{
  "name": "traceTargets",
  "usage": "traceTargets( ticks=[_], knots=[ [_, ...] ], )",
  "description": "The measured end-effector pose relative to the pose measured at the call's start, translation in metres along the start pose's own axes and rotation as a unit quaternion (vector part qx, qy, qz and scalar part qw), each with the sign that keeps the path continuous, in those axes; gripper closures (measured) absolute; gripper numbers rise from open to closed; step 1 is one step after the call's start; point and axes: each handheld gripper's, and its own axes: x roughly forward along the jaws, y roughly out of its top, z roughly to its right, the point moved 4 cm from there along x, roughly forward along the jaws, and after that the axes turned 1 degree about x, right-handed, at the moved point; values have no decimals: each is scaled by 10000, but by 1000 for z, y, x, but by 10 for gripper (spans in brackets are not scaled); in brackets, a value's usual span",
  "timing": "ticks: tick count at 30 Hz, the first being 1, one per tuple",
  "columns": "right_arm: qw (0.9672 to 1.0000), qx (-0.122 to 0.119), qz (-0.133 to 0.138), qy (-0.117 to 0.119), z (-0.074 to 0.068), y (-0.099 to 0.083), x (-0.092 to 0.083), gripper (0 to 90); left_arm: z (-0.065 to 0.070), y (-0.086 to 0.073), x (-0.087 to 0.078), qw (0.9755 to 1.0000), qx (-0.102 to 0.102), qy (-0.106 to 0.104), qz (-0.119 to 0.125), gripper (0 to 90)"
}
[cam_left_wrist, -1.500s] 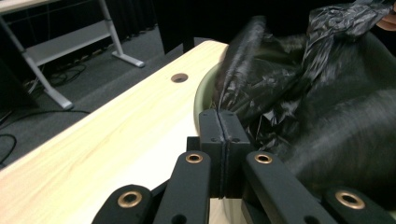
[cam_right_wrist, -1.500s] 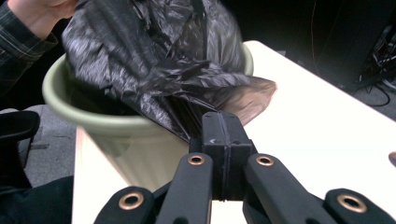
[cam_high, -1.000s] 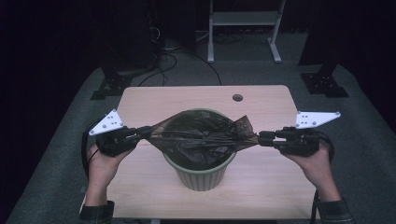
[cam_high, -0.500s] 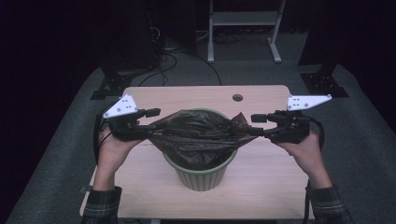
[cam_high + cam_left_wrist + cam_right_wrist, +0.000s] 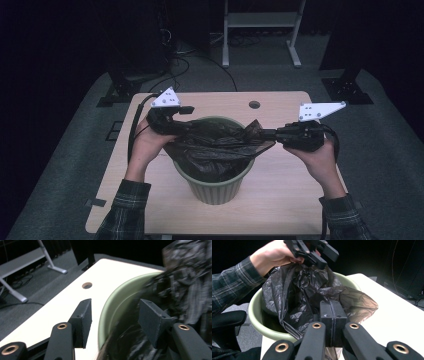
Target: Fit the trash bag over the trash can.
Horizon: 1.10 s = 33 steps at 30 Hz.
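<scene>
Fingers: right gripper (image 5: 331, 315) pinches bag (image 5: 220, 145) edge, pads pressed together | left gripper (image 5: 117, 317) just opening, jaws spread astride bin (image 5: 215, 185) rim, bag at inner pad | bag sags inside bin, between both grippers, left nearer rim.

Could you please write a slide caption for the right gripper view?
Right gripper shut on the black bag over the green bin.

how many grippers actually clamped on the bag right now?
1. The right gripper is shut on the black plastic bag at the green bin's right side. The left gripper is open, straddling the far-left rim, jaws just opened.
</scene>
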Motion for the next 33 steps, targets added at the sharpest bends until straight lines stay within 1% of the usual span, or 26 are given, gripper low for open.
traceTargets(
  ticks=[1,2,4,6,7,9,10,12,14,15,18,20,21,22,23,27,29,30,31,33],
  knots=[
    [10000,-11,4,-3,0,0,0,900,-1,-1,3,10000,-5,-19,-20,442],
    [10000,-17,8,0,0,0,0,900,-2,-3,5,9999,7,-52,-93,452],
    [10000,-34,26,-10,0,0,-1,900,-2,-5,8,9998,44,-51,-175,498],
    [10000,-32,55,-14,-1,1,-1,900,-1,-7,10,9994,106,-61,-316,634],
    [10000,-38,62,-19,-1,1,-1,900,0,-8,10,9993,130,-69,-349,701],
    [9999,-62,79,-28,-1,2,-1,900,1,-8,9,9990,101,-171,-409,865],
    [9999,-57,79,-29,-2,2,-1,900,2,-8,8,9990,105,-149,-411,899],
    [9999,-67,72,-34,-2,2,-2,900,1,-8,4,9991,132,-34,-409,900],
    [9999,-78,38,-61,-3,1,-4,900,-2,-9,-5,9995,75,109,-273,899],
    [9999,-82,32,-90,-3,0,-5,900,-4,-10,-11,9995,17,196,-230,899],
    [9997,-74,-20,-211,-2,-5,-13,900,-12,-16,-31,9993,-171,343,-35,899],
    [9996,-32,-53,-283,0,-9,-19,900,-15,-21,-43,9989,-245,410,30,899],
    [9995,4,-55,-304,1,-12,-22,900,-17,-25,-50,9984,-307,456,95,899],
    [9993,51,-88,-349,2,-16,-26,900,-18,-28,-55,9981,-363,479,104,899],
    [9992,83,-110,-380,3,-19,-28,900,-19,-31,-60,9978,-372,536,120,899],
    [9982,252,-218,-494,7,-33,-34,900,-21,-47,-73,9964,-505,665,150,899],
    [9976,314,-302,-532,9,-41,-37,900,-20,-55,-79,9957,-588,703,163,899],
    [9969,414,-378,-551,10,-48,-37,900,-20,-61,-82,9950,-661,730,139,899],
    [9954,495,-504,-644,12,-55,-38,900,-20,-64,-82,9948,-693,733,132,899],
    [9944,606,-584,-633,15,-66,-37,900,-19,-73,-81,9945,-749,719,91,899]
  ],
)
